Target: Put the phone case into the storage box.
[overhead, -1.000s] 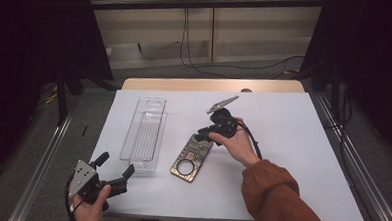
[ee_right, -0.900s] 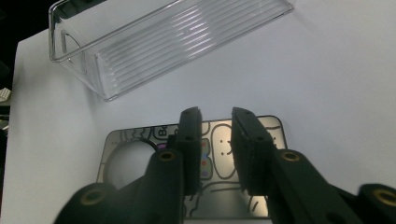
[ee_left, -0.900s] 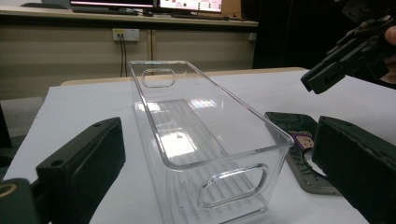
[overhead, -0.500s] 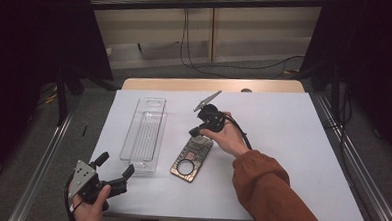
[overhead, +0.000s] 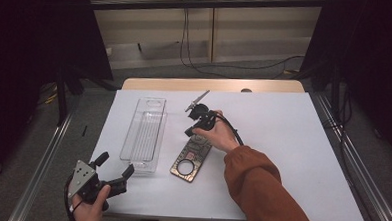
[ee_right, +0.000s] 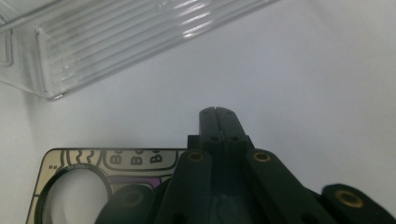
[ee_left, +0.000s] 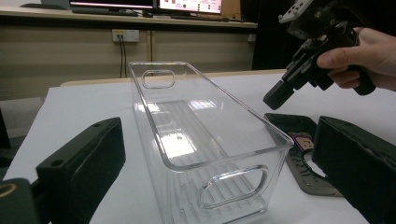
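Note:
A clear plastic bin (overhead: 145, 133) lies lengthwise on the white sheet, with nothing in it. Right of it lies a flat patterned plate (overhead: 187, 162) with a round hole. My right gripper (overhead: 189, 131) hangs over the plate's far end, pointing down and left, shut with nothing between its jaws. In the right gripper view the closed tips (ee_right: 217, 112) hover above bare sheet, with the plate (ee_right: 74, 168) beneath and the bin (ee_right: 116, 42) beyond. My left gripper (overhead: 115, 164) rests at the near left corner, open. Its jaws (ee_left: 219, 172) frame the bin's near end (ee_left: 205, 135), apart from it.
The white sheet (overhead: 282, 144) covers the table, and a strip of bare wood (overhead: 215, 85) shows at the far edge. Metal rails (overhead: 347, 157) run along both sides. Cables (overhead: 196, 65) lie on the floor beyond the table. In the left gripper view the right gripper (ee_left: 275, 100) hangs above the plate (ee_left: 299, 140).
My right gripper has moved left toward the bin and slightly down, ending over the plate's far end. The left gripper has stayed where it was.

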Demonstrator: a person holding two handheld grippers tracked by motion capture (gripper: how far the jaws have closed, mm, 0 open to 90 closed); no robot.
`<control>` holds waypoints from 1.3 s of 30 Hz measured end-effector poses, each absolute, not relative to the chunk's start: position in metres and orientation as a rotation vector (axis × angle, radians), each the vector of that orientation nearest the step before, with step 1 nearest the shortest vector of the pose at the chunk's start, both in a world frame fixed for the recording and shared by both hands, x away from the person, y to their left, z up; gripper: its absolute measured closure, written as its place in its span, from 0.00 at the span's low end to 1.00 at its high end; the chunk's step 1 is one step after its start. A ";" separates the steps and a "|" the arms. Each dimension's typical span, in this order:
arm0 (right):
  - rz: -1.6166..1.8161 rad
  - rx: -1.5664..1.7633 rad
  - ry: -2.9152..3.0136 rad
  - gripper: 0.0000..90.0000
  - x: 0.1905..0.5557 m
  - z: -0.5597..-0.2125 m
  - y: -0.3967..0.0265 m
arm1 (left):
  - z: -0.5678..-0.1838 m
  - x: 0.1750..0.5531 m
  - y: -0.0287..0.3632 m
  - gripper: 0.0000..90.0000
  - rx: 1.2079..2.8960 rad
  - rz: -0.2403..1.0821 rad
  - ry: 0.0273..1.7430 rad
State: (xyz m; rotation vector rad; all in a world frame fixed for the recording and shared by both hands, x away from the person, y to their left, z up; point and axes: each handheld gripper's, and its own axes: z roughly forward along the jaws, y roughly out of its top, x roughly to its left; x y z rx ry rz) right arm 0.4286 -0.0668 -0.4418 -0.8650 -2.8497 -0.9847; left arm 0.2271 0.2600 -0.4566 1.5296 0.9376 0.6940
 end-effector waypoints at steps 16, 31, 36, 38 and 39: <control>-0.909 -0.898 -2.878 1.00 0.436 -0.460 -0.059 | -0.457 0.227 0.260 0.03 1.531 0.693 0.945; -0.858 -0.889 -2.907 1.00 0.432 -0.459 -0.066 | -0.457 0.226 0.262 0.03 1.532 0.689 0.946; -0.857 -0.892 -2.914 1.00 0.429 -0.459 -0.070 | -0.457 0.226 0.262 0.03 1.528 0.690 0.947; -0.865 -0.890 -2.909 1.00 0.428 -0.459 -0.072 | -0.457 0.226 0.262 0.03 1.528 0.692 0.945; -0.863 -0.899 -2.902 1.00 0.428 -0.459 -0.074 | -0.457 0.226 0.262 0.03 1.527 0.693 0.945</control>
